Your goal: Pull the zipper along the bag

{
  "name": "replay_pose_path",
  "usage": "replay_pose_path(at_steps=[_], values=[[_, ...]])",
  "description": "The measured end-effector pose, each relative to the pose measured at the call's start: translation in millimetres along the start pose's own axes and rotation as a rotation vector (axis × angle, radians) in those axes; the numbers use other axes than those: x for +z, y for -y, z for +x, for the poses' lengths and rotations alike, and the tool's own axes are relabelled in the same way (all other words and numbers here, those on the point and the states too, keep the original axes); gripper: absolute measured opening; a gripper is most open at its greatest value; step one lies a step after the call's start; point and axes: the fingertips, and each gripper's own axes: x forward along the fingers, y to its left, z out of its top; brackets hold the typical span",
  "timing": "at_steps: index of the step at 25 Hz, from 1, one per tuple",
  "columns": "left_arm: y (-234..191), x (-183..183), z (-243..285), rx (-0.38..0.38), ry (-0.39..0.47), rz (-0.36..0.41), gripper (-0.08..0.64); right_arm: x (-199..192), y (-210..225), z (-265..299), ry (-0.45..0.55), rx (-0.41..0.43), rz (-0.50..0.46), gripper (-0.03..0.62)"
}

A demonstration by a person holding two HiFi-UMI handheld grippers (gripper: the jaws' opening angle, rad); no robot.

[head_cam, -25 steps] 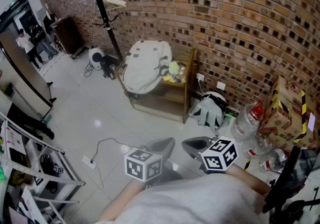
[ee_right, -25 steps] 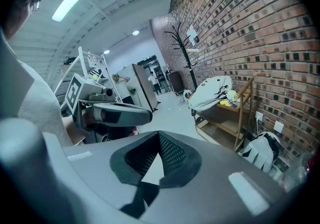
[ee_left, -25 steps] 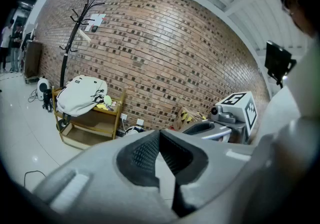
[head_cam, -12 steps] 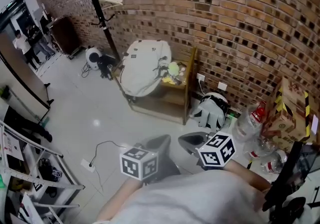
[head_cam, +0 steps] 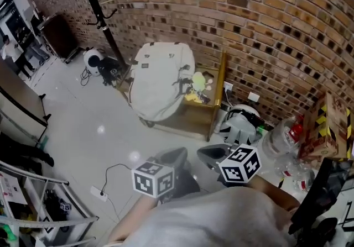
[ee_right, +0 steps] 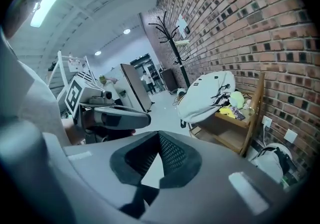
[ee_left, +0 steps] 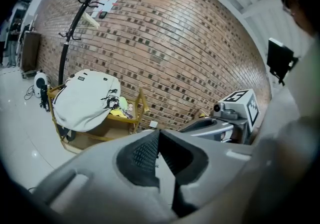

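A cream backpack (head_cam: 160,77) lies slumped over a low wooden stand (head_cam: 210,116) against the brick wall, well ahead of both grippers. It also shows in the left gripper view as the backpack (ee_left: 85,100) and in the right gripper view as the backpack (ee_right: 205,98). My left gripper (head_cam: 185,156) and right gripper (head_cam: 206,154) are held side by side close to my body, both pointing toward the stand. The left gripper (ee_left: 159,132) is shut with nothing in it. The right gripper (ee_right: 159,134) has its tips together and holds nothing. No zipper detail can be made out from here.
A black coat rack (head_cam: 94,3) stands left of the stand, with a small fan (head_cam: 91,58) at its foot. A white bag (head_cam: 240,124), plastic bottles (head_cam: 282,141) and a cardboard box (head_cam: 326,130) crowd the right wall. A cable (head_cam: 113,171) crosses the floor; a metal rack (head_cam: 33,196) is at left.
The backpack and stand have grown larger and come nearer in the head view. Both grippers keep their place in the picture, still shut.
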Motion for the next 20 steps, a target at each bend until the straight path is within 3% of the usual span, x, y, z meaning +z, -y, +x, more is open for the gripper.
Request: replay_pose_path(at_steps=[11,20], values=[[-154,134,50,-0.011,-0.037,0.039,0.000,138,89,106,0.025,-0.064,0.070,0.000],[-201,156,91,-0.058,-0.096,0.035,0.000,161,137,140,0.007,-0.107,0.134,0.000]])
